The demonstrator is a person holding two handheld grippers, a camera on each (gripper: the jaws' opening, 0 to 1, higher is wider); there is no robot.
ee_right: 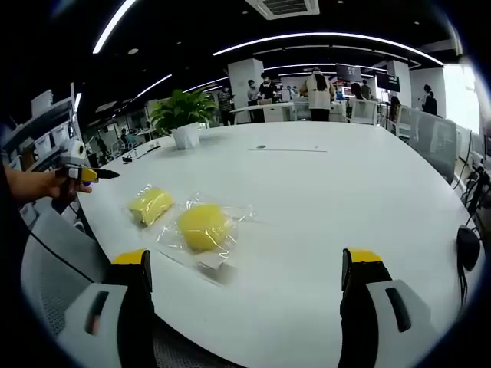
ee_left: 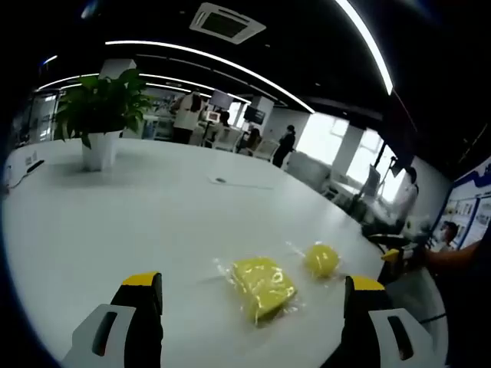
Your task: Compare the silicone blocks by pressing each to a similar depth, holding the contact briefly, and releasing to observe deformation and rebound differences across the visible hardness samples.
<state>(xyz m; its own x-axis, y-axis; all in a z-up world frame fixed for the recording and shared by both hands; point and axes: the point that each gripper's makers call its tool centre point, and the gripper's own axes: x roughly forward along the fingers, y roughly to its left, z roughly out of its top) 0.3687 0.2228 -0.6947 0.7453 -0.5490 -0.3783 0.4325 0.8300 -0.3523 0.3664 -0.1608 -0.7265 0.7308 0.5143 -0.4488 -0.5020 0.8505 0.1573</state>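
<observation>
You are holding both grippers, left (ee_left: pixel 253 307) and right (ee_right: pixel 245 291), spread wide above the table (ee_left: pixel 115 215), touching neither block (ee_left: pixel 262 286) nor ball (ee_right: pixel 202 227).

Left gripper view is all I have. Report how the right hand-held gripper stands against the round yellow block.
Observer: The right hand-held gripper is open with nothing between its jaws. The round yellow block lies just ahead of it, untouched.
Operator: Describe that block's wrapping on the side I can't see.
Observer: Its clear bag ends in a pale flap on the side nearest the right hand-held gripper.
Operator: Now place my own gripper.
Observer: The left hand-held gripper is held by a hand out past the table edge, apart from the flat yellow block.
</observation>
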